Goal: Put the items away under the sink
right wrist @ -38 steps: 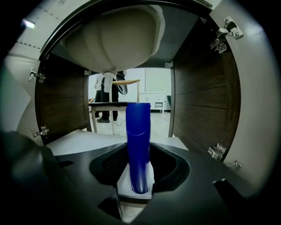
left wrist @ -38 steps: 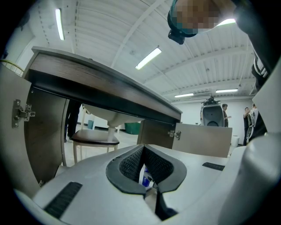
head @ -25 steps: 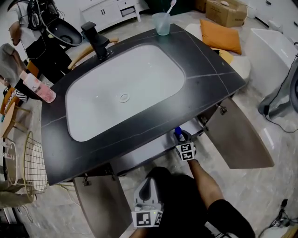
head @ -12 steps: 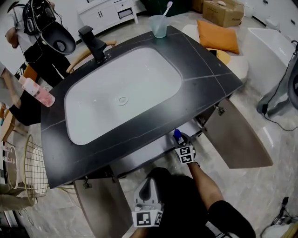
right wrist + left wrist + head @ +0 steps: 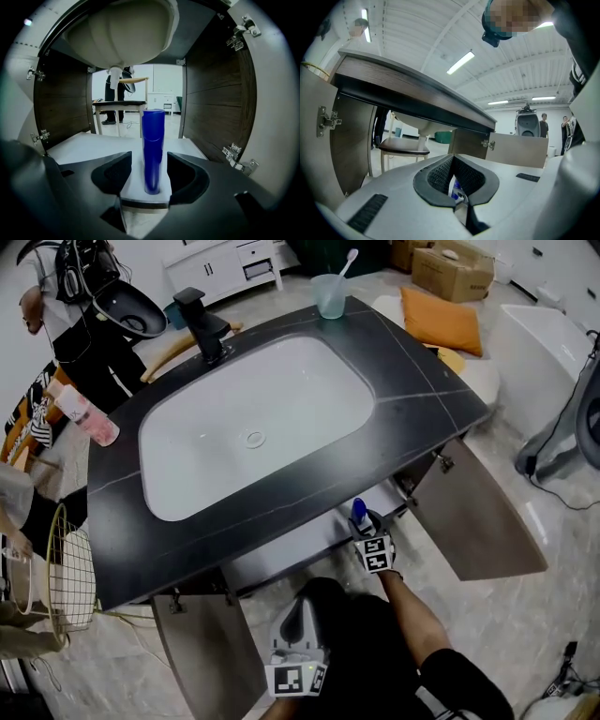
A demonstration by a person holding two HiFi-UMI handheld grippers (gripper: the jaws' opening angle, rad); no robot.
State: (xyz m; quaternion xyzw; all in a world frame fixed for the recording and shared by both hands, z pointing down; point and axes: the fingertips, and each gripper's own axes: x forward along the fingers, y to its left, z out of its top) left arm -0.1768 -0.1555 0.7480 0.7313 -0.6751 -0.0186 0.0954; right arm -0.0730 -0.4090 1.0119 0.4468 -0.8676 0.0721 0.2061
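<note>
A tall blue bottle (image 5: 153,150) stands upright on the white floor of the under-sink cabinet (image 5: 89,145). My right gripper (image 5: 149,172) straddles it; the jaws have just been opening, and the pads stand clear of the bottle on both sides. In the head view the right gripper (image 5: 364,521) is at the cabinet opening, with the blue bottle (image 5: 357,510) just beyond it. My left gripper (image 5: 300,617) hangs back low near the person's knees. Its jaws (image 5: 457,183) are together, with nothing between them.
Both cabinet doors stand open, one at the right (image 5: 487,521) and one at the left (image 5: 202,652). On the dark countertop (image 5: 441,381) around the white basin (image 5: 253,418) are a black faucet (image 5: 202,324), a cup with a toothbrush (image 5: 329,289) and a pink bottle (image 5: 84,416). A wire basket (image 5: 70,577) stands at the left.
The head view has shifted slightly. The right gripper stays at the cabinet opening with the blue bottle in front of it. The left gripper has not moved.
</note>
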